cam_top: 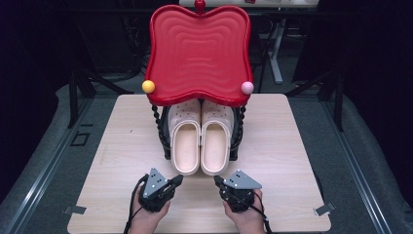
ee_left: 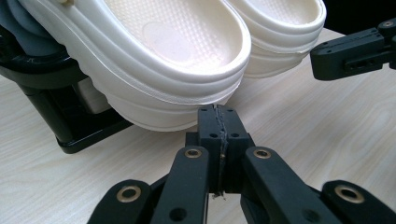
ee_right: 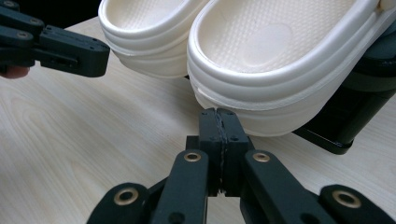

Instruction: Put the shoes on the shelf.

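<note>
The left gripper [cam_top: 178, 179] is resting low over the table [cam_top: 122, 141], jaws pressed together on nothing, tip aimed at the heel of the left clog [cam_top: 186, 146] just ahead of it. In the left gripper view that heel [ee_left: 154, 100] is sitting directly beyond the closed tip, not touching. The right gripper [cam_top: 217, 180] is mirroring this, jaws together and empty, with the right clog [cam_top: 215, 146] just ahead; its heel [ee_right: 261, 102] is overhanging the closed tip.

The step in hand appears to be pulling the clogs off the rack [cam_top: 165, 139] under the red tray [cam_top: 199, 53]. To do it well, part each pair of jaws before advancing, straddle the heel rim with one jaw inside the footbed and one outside, clamp, then draw straight back along the sole. Avoid lifting into the tray.

Both clogs are lying side by side, touching, long axes running away from the grippers, heels nearest, toes tucked beneath the tray.
</note>
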Demonstrator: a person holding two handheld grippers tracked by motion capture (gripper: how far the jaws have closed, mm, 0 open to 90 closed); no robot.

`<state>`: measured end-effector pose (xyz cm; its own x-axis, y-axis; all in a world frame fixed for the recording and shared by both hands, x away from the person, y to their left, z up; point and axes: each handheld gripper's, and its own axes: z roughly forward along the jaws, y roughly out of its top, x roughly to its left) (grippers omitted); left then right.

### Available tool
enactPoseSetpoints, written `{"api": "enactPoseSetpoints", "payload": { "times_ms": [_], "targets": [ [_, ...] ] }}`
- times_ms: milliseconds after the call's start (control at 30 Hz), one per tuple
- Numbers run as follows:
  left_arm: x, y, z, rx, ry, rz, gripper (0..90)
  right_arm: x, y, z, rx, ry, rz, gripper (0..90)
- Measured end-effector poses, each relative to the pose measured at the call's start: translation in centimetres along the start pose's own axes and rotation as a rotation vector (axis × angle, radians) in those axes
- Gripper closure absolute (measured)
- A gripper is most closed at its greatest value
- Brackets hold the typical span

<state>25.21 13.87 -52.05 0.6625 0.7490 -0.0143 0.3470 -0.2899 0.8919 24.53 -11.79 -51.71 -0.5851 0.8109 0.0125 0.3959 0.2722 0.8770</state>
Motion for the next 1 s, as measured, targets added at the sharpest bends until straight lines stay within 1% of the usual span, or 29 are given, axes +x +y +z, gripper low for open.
{"api": "enactPoseSetpoints", "payload": {
  "times_ms": [100,200,233,333,367,400,433,533,633,667,733,767,867,900,1000],
  "targets": [
    [0.0,0.1,-0.1,0.003,0.011,0.007,90.0,-0.2,0.1,0.0,0.004,0.004,0.007,89.9],
    [0.1,0.1,-0.2,-0.003,0.009,0.007,90.0,-0.2,0.1,0.0,0.001,0.0,0.007,90.0],
    [0.2,0.3,-0.4,-0.006,0.015,0.008,90.0,-0.2,0.1,-0.2,-0.002,-0.01,0.006,90.0],
    [0.3,0.4,-0.5,-0.019,0.023,0.01,90.0,-0.5,0.2,-0.4,0.005,-0.019,0.018,90.0],
    [0.5,0.5,-0.7,-0.018,0.039,0.002,90.0,-0.7,0.2,-0.5,0.009,-0.024,0.024,90.0],
    [0.5,0.5,-0.7,-0.018,0.039,0.002,90.0,-0.7,0.2,-0.5,0.009,-0.024,0.024,90.0],
    [1.0,0.5,-0.8,-0.022,0.047,-0.018,90.0,-0.9,0.3,-0.6,0.008,-0.025,0.035,90.0],
    [1.7,0.6,-1.0,-0.031,0.052,-0.046,90.0,-1.2,0.4,-0.5,0.01,-0.029,0.037,90.0],
    [2.2,0.9,-1.2,-0.034,0.063,-0.041,90.0,-1.4,0.7,-0.5,0.011,-0.037,0.033,90.0],
    [2.3,1.1,-1.1,-0.032,0.07,-0.041,90.0,-1.5,0.8,-0.5,0.008,-0.039,0.037,90.0],
    [2.5,1.2,-1.1,-0.036,0.071,-0.04,90.0,-1.6,1.0,-0.4,0.012,-0.041,0.033,90.0],
    [2.8,1.6,-0.8,-0.038,0.073,-0.047,90.0,-1.8,1.3,-0.4,0.015,-0.051,0.019,90.0],
    [2.9,1.9,-0.5,-0.041,0.075,-0.047,90.0,-2.0,1.5,-0.2,0.01,-0.059,0.021,90.0],
    [3.1,2.3,-0.2,-0.037,0.075,-0.042,90.0,-2.4,1.9,-0.2,0.008,-0.07,0.023,90.0],
    [3.3,2.7,0.1,-0.032,0.075,-0.035,90.0,-2.7,2.2,-0.2,0.006,-0.077,0.023,90.0]
  ]
}}
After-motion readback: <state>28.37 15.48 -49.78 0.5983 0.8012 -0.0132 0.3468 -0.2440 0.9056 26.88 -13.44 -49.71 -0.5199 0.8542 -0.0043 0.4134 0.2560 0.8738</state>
